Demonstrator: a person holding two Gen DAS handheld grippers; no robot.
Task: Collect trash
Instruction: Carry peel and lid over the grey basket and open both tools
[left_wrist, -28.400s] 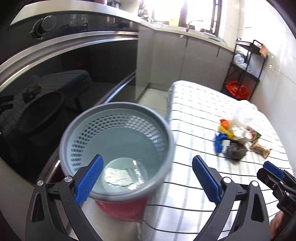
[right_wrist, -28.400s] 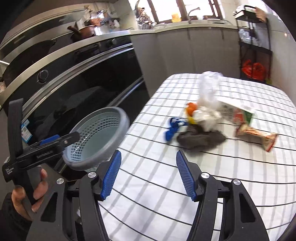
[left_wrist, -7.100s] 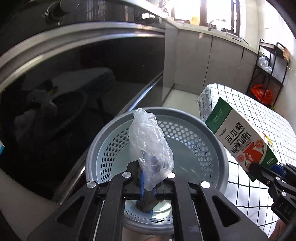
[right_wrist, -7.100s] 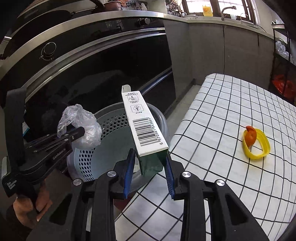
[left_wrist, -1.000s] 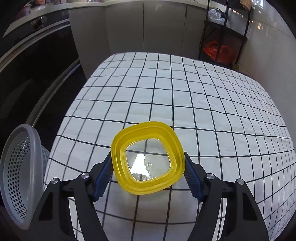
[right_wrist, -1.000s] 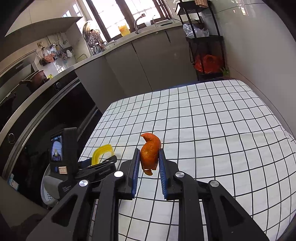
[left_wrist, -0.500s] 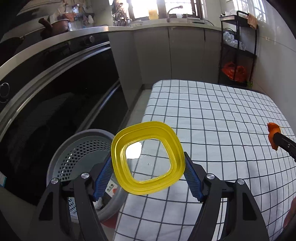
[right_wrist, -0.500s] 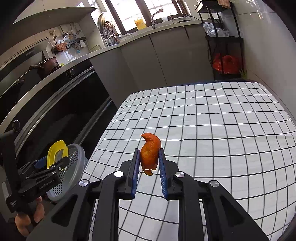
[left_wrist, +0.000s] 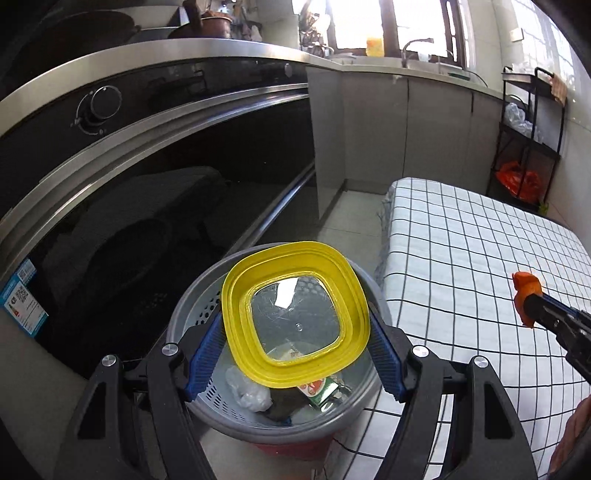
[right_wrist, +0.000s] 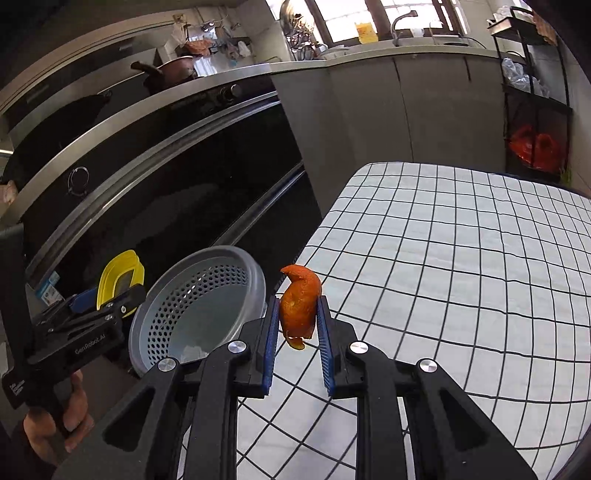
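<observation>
My left gripper (left_wrist: 295, 325) is shut on a yellow plastic lid (left_wrist: 236, 291) with a clear centre and holds it right above the grey perforated trash basket (left_wrist: 184, 314). Inside the basket lie a green and red carton (left_wrist: 319, 389) and a crumpled clear bag (left_wrist: 249, 393). My right gripper (right_wrist: 297, 314) is shut on a piece of orange peel (right_wrist: 299, 302), over the near left edge of the checked table (right_wrist: 461, 258), just right of the basket (right_wrist: 207, 295). The right wrist view also shows the yellow lid (right_wrist: 118, 280) in the left gripper (right_wrist: 110, 299).
A black oven front with a steel rail (left_wrist: 147, 147) runs along the left behind the basket. Grey cabinets (left_wrist: 406, 129) and a black wire rack (left_wrist: 528, 140) with a red bag stand at the back. A hand (right_wrist: 55, 424) holds the left gripper's handle.
Both grippers have swung left from over the table toward the basket. The yellow lid now hangs over the basket's opening, and the orange peel has come to the table's left edge.
</observation>
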